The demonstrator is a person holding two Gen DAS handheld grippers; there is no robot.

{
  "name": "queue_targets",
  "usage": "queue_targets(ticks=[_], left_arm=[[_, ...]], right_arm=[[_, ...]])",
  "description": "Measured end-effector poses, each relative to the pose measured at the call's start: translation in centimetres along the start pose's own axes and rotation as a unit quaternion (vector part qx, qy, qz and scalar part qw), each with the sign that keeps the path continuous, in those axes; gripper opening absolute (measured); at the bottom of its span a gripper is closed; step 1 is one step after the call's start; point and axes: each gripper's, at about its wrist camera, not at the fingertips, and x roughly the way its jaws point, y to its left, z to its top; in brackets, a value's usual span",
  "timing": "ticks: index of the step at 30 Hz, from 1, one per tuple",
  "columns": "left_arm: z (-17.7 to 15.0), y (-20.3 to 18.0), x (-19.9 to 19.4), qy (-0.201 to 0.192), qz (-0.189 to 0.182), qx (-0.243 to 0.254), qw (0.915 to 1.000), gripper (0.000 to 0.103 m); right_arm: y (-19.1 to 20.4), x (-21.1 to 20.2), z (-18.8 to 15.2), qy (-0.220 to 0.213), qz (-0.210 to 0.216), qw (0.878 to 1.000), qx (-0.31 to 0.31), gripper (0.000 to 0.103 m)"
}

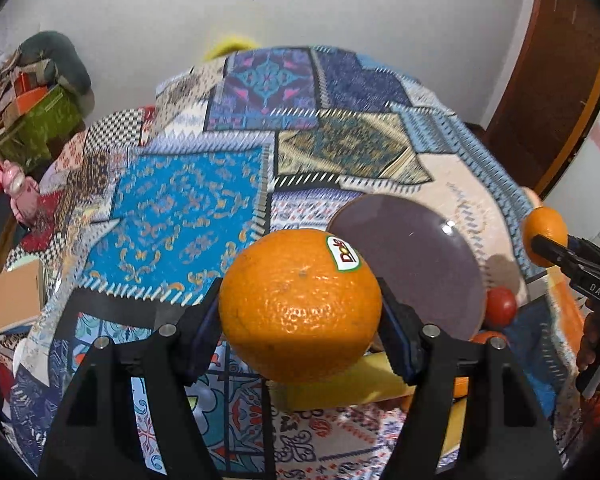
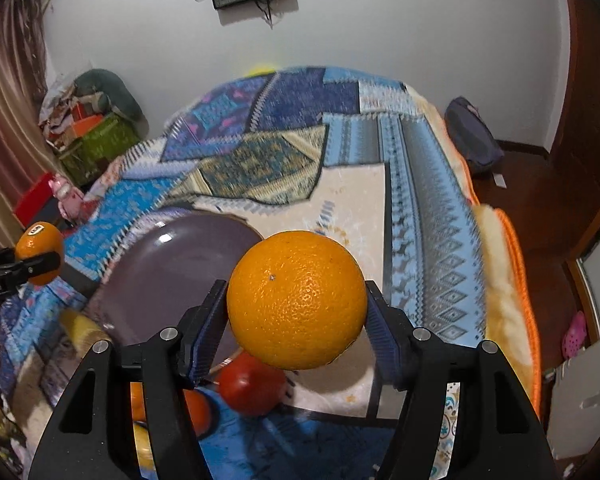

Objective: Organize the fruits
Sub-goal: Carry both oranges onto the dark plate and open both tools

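My left gripper [image 1: 300,312] is shut on an orange with a Dole sticker [image 1: 300,304] and holds it above the bed. My right gripper [image 2: 296,308] is shut on a plain orange [image 2: 296,300], also lifted. Each held orange shows in the other view: the right one at the right edge [image 1: 542,228], the left one at the left edge [image 2: 40,248]. A purple plate [image 1: 416,252] lies empty on the blanket between them, also in the right wrist view [image 2: 180,264]. A red apple [image 2: 252,388] lies by the plate's near edge.
A patchwork blanket [image 1: 188,208] covers the bed. A banana [image 1: 340,388] lies under the left gripper, and more orange fruit [image 2: 198,408] sits next to the apple. Boxes and clutter [image 1: 40,120] stand at the far left by the wall.
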Motion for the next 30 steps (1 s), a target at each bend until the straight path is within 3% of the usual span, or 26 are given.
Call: queue_targets(ticks=[15,23,30], left_arm=[[3.3,-3.4,-4.0,-0.051,-0.024,0.019,0.9983,0.069],[3.7,-4.6,-1.8,-0.037,-0.048,0.029,0.9978,0.069],[3.1,-5.0,1.9,-0.006,-0.051,0.035,0.9981,0.069]], right_arm=[[3.9,-1.8,2.8,-0.044,0.026,0.998,-0.026,0.062],[5.6,0.7,2.6,-0.029,0.048,0.998,-0.036,0.062],[5.6,4.6,1.5,0.008,0.051,0.998,-0.039,0.062]])
